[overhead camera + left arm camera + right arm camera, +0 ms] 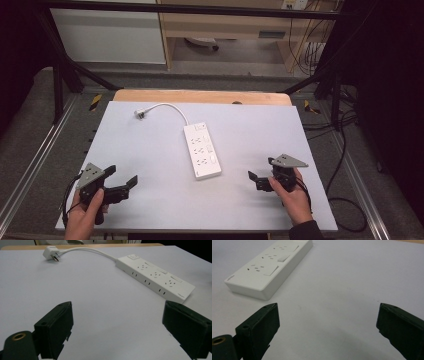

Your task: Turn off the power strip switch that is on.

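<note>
A white power strip (pixel 202 150) with three sockets lies mid-table, long axis running away from me. Its white cord curves back and left to a plug (pixel 140 114) lying loose on the sheet. In the left gripper view the power strip (pixel 155 276) is ahead to the right and the plug (pixel 51 253) far left. The right gripper view has the power strip (pixel 270 266) at upper left. My left gripper (pixel 122 178) is open at the near left, jaws empty. My right gripper (pixel 262 174) is open at the near right, a short way from the strip's near end.
A white sheet (pixel 150 195) covers the wooden table (pixel 200 96). A black frame surrounds it, with cables (pixel 345 150) on the floor to the right. Cabinets stand at the back.
</note>
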Demonstrator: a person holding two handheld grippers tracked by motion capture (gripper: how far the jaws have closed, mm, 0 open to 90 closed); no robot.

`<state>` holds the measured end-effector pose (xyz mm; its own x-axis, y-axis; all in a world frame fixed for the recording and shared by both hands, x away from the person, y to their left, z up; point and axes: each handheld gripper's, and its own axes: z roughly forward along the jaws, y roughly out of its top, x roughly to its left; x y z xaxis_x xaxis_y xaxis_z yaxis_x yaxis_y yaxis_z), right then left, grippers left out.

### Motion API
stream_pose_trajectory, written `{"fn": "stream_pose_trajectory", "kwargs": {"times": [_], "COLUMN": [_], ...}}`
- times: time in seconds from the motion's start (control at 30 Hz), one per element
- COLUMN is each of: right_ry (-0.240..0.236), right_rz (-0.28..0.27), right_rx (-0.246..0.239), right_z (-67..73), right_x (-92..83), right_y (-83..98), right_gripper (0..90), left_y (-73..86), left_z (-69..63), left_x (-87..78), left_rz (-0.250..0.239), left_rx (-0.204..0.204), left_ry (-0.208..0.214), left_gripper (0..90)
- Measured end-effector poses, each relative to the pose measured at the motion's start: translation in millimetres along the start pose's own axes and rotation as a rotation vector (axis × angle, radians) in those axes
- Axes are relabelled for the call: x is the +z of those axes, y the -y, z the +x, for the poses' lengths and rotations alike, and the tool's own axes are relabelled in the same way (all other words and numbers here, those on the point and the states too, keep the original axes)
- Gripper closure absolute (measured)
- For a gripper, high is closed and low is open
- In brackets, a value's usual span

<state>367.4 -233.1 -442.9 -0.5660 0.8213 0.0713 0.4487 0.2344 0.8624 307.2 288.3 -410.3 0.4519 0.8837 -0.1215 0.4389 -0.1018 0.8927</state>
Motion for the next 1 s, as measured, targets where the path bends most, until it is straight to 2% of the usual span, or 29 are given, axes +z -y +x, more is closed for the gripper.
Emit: {"fn": "stream_pose_trajectory", "kwargs": {"times": [0.07, 0.17, 0.3, 0.33, 0.37, 0.43, 0.53, 0.7, 0.77, 0.8, 1.0], "right_ry": [-0.012, -0.019, -0.026, -0.028, -0.028, -0.032, -0.039, -0.03, -0.034, -0.032, -0.07], "right_rz": [-0.011, -0.025, -0.035, -0.062, -0.062, -0.099, -0.109, -0.102, -0.102, -0.103, -0.073], "right_rx": [0.008, -0.009, -0.018, -0.017, -0.017, -0.033, -0.042, -0.066, -0.053, -0.066, -0.1], "right_z": [0.0, -0.6, -0.8, -0.1, -0.1, 4.1, 11.6, 21.9, 26.7, 32.3, 43.2], "right_x": [0.8, 2.3, 0.6, -2.7, -2.7, -6.3, -7.0, -3.4, -2.0, -0.6, 8.7], "right_y": [0.1, -0.2, -0.3, -2.1, -2.1, -6.4, -11.5, -17.5, -21.1, -24.7, -34.7], "right_gripper": [5.6, 5.7, 5.7, 5.7, 5.7, 5.3, 4.3, 3.5, 3.8, 3.8, 3.6], "left_y": [-0.1, -1.4, -4.1, -3.7, -3.0, -1.7, -0.9, -0.2, 0.2, 0.4, 0.1], "left_z": [-0.2, -0.6, -2.1, -2.2, -2.4, -2.5, -1.7, 0.5, 2.2, 2.6, 1.3], "left_x": [1.0, 3.9, 5.9, 5.5, 4.9, 2.7, 0.1, -1.8, -3.0, -2.9, -3.3], "left_rz": [0.0, 0.006, -0.015, -0.015, -0.01, -0.01, -0.017, -0.019, -0.013, -0.016, -0.019], "left_rx": [-0.002, -0.001, 0.002, 0.007, 0.008, 0.007, 0.004, -0.02, -0.026, -0.038, -0.052], "left_ry": [-0.005, -0.006, -0.011, -0.01, -0.011, -0.012, -0.01, -0.025, -0.031, -0.036, -0.066], "left_gripper": [9.7, 9.6, 9.6, 9.5, 9.5, 9.3, 8.7, 8.6, 8.6, 8.1, 8.0]}}
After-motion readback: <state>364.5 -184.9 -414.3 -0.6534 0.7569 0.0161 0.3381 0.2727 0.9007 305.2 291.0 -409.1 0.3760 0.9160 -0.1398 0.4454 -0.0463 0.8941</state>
